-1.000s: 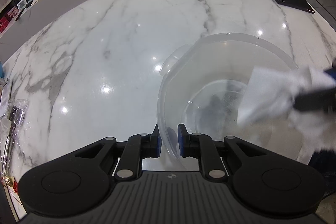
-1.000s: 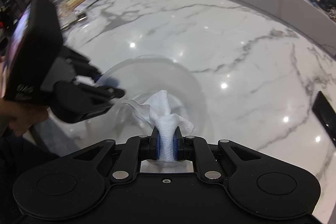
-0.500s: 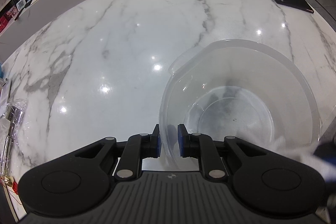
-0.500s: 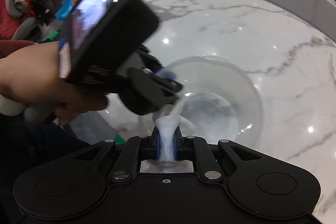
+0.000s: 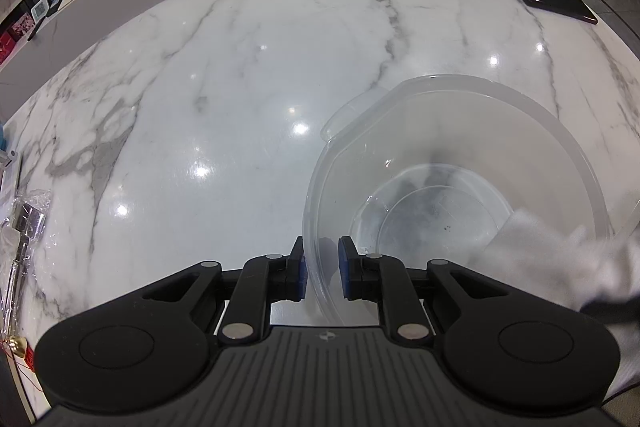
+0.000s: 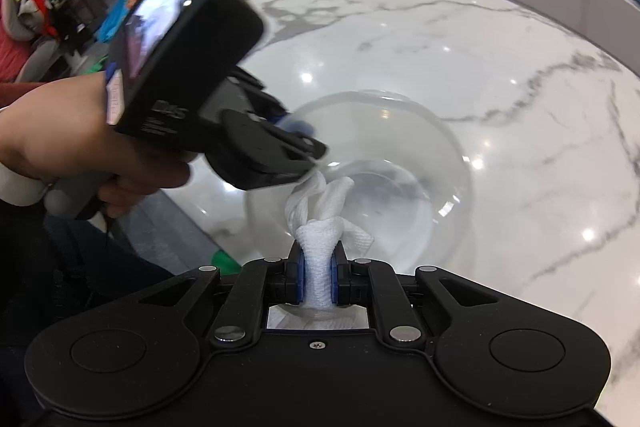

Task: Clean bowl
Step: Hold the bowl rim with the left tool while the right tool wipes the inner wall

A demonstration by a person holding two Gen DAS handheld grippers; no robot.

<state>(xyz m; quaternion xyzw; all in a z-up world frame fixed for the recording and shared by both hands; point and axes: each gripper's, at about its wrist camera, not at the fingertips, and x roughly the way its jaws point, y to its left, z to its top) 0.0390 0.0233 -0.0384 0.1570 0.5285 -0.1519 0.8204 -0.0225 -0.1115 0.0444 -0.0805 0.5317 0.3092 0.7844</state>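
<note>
Left wrist view: the left gripper [image 5: 322, 269] is clamping the clear bowl [image 5: 460, 163] by its rim, while the right gripper [image 6: 318, 279] is pinching a white cloth [image 6: 320, 223] over the bowl's near side.

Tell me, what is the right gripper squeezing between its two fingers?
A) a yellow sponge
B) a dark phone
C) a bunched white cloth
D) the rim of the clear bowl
C: in the right wrist view the right gripper is shut on a bunched white cloth that sticks out over the clear bowl; the bowl's rim is gripped by the left gripper instead.
</note>
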